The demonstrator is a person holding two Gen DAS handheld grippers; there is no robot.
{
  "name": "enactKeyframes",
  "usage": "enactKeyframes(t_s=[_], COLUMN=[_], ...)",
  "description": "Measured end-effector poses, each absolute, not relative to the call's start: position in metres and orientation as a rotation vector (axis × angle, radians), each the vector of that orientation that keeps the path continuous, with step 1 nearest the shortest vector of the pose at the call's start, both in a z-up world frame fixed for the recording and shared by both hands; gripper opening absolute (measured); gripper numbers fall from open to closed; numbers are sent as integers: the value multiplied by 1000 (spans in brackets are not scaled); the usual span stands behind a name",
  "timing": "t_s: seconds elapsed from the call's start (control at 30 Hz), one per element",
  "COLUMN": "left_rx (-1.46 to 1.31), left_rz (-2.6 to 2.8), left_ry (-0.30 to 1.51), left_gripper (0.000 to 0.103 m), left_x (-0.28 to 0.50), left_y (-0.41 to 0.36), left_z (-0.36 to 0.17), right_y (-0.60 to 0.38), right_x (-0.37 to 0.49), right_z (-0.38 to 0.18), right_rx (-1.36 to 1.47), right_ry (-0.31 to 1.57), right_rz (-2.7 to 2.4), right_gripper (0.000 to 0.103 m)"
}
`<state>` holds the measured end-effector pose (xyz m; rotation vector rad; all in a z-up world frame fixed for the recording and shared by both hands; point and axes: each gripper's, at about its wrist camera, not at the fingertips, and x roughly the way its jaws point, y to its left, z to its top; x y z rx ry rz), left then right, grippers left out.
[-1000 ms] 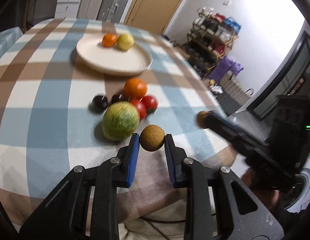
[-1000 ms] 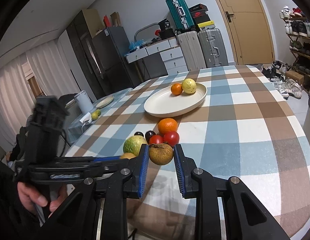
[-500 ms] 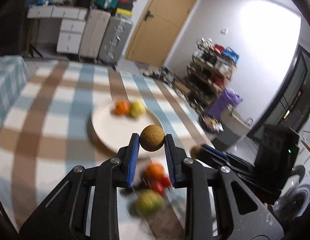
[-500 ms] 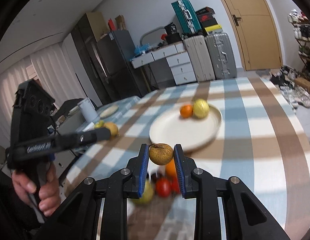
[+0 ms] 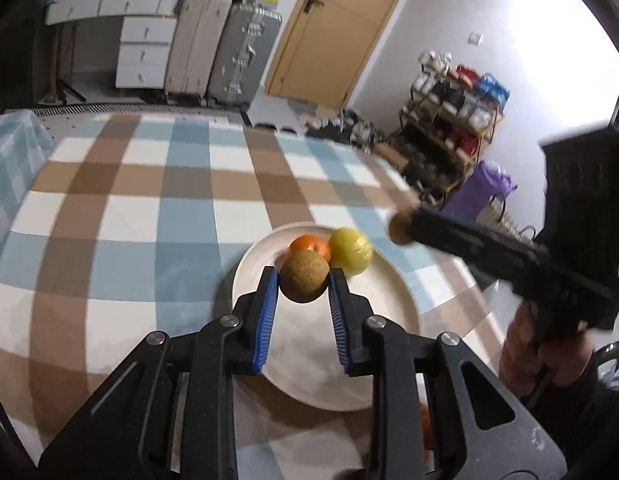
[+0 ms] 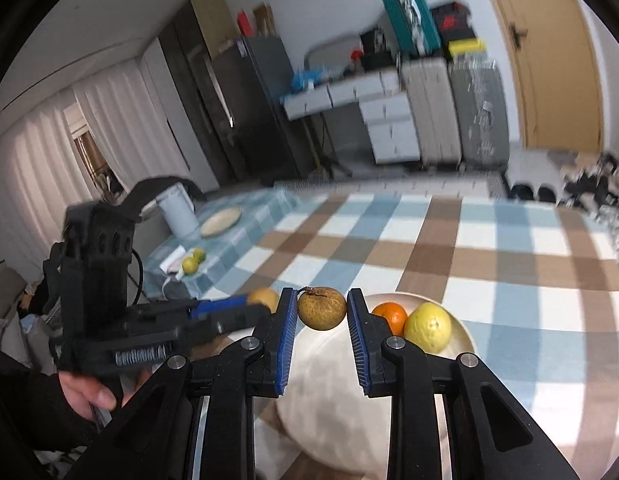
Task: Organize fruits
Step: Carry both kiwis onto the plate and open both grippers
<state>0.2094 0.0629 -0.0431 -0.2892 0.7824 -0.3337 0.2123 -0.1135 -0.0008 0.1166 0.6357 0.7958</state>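
above the cream plate (image 5: 393,296), both grippers' fingers (image 5: 267,312) clamped on brown fruits (image 5: 304,281), bare plate centre beneath

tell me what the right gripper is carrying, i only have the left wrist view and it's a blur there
observer: a brown round fruit with a short stem, clamped between the right gripper's blue pads.
operator: is it over the plate
observer: it appears so, above the cream plate's left side, left of the orange and yellow fruit.
operator: anything left of the table
observer: a lower side table with two yellow-green fruits.
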Motion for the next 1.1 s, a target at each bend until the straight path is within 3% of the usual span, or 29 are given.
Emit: enactKeyframes(t_s=[0.3, 0.77, 0.87, 0.97, 1.1], left_rx=[-214, -192, -173, -182, -170], left_rz=[-344, -347, -339, -330, -320], left_ry=[876, 872, 862, 844, 810], left_gripper=[23, 24, 44, 61, 65], left_x=[245, 265, 261, 254, 238], left_y=[52, 43, 41, 43, 42], left_z=[-93, -103, -100, -94, -80], right_y=[-69, -50, -56, -68, -89], right_x=[289, 304, 300, 294, 277], right_z=[-47, -70, -65, -53, -36], right_rx=[73, 22, 43, 88, 141], right_ry=[844, 904, 873, 815, 753], right_rz=[812, 795, 787, 786, 782], right_gripper=[26, 30, 46, 48, 55])
